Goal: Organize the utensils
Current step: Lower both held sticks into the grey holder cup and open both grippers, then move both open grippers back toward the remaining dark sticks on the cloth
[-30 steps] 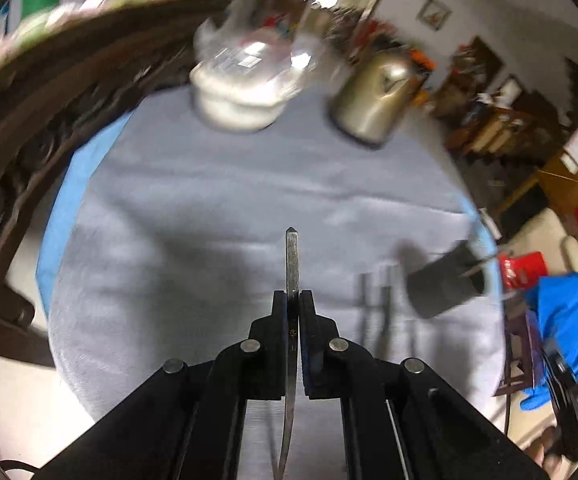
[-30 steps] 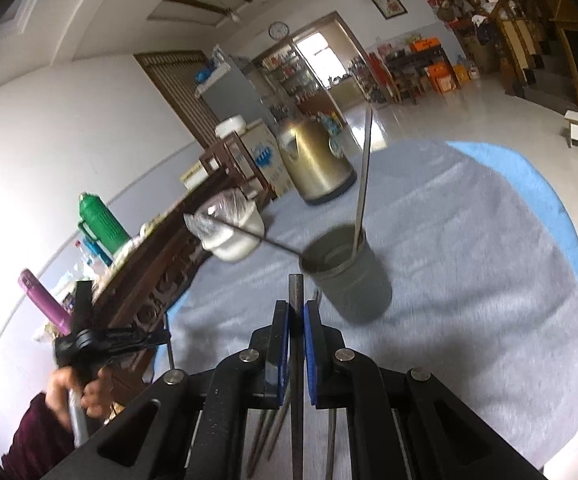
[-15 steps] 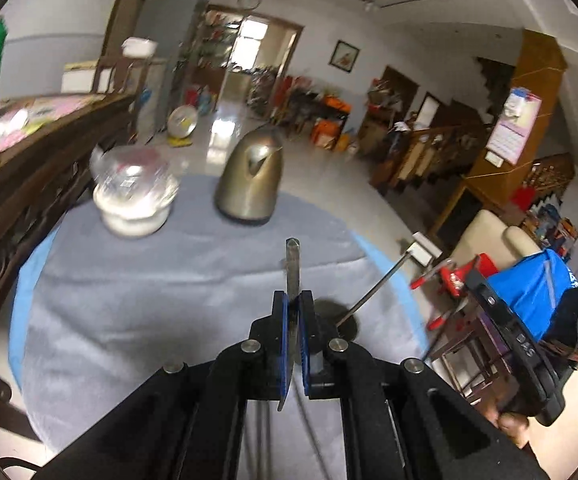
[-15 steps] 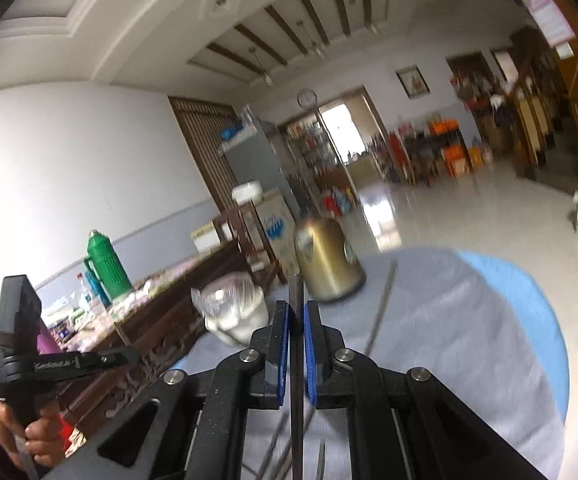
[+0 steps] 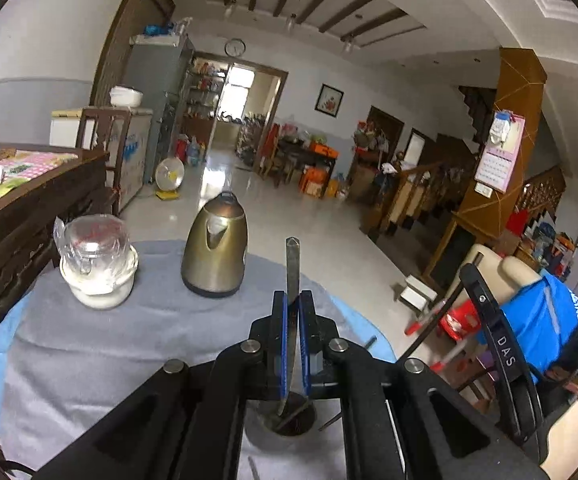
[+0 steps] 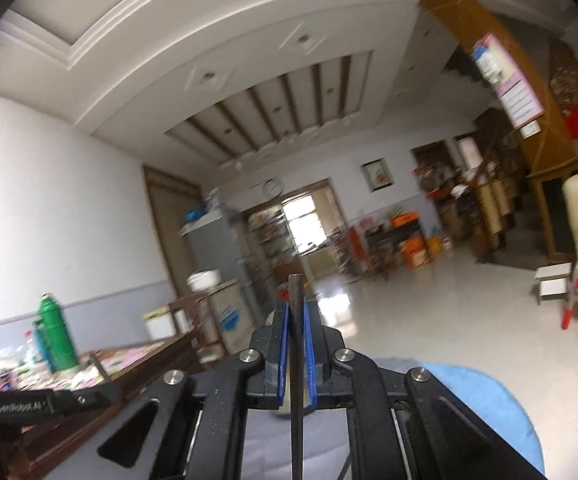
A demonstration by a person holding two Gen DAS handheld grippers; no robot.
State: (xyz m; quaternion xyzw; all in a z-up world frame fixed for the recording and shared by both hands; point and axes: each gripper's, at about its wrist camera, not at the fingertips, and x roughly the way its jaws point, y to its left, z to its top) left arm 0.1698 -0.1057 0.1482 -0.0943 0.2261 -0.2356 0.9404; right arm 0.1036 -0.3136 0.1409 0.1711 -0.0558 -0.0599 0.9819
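Observation:
In the left wrist view my left gripper [image 5: 292, 304] is shut on a flat metal utensil handle [image 5: 292, 264] that stands upright between its blue pads. Its lower end hangs over the dark utensil cup [image 5: 289, 420], seen below the jaws with other utensils leaning in it. In the right wrist view my right gripper [image 6: 296, 316] is shut on a dark slim utensil [image 6: 296, 360], held upright and tilted up toward the room. The cup is hidden in that view.
A gold kettle [image 5: 215, 252] and a white bowl with a plastic-wrapped jar [image 5: 97, 268] stand at the far side of the grey-clothed round table [image 5: 89, 340]. A dark wooden bench [image 5: 17, 220] runs along the left. The right gripper's body [image 5: 501, 352] is at the right.
Both grippers have tilted up from looking down at the table to looking across the room. The left gripper has moved over the cup with its utensil. Both stay shut.

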